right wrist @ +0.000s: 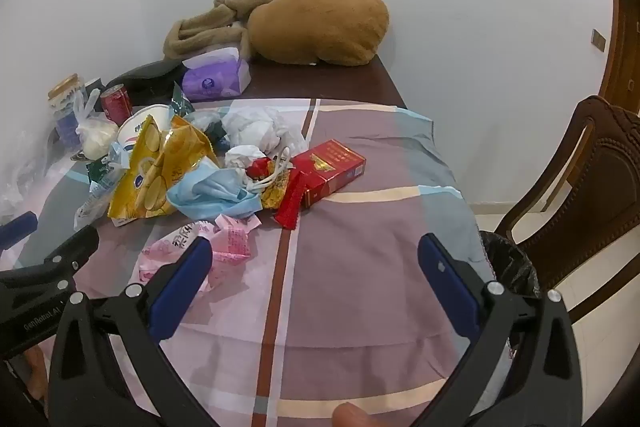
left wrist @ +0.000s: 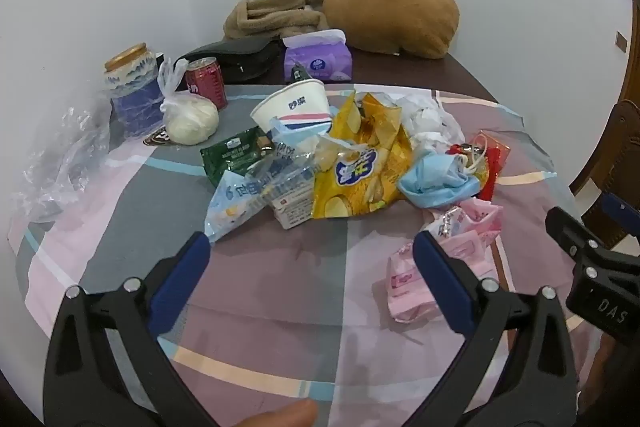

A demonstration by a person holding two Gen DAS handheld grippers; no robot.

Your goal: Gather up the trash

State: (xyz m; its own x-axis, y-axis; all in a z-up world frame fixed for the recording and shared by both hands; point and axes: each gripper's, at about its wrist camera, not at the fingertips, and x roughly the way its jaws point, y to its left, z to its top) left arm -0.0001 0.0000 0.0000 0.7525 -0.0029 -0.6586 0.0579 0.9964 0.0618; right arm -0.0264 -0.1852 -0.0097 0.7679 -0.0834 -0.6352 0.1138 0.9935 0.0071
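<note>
Both claws hang wide open and empty above the checked tablecloth [left wrist: 280, 307]. The left gripper [left wrist: 312, 247] has the trash heap ahead of it, the yellow chip bag [left wrist: 360, 167] in the middle, pink wrappers [left wrist: 472, 243] just beside its right finger. The right gripper [right wrist: 316, 247] has the red cigarette box [right wrist: 332, 167] ahead, the black-lined bin [right wrist: 508, 263] beside the table on its right

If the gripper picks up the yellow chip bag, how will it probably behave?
The yellow chip bag looks torn open and crumpled, so it is probably light and floppy and will fold between the pads. Its foil looks glossy, so it may slip. The blue face mask rests against it and might drag along.
</note>
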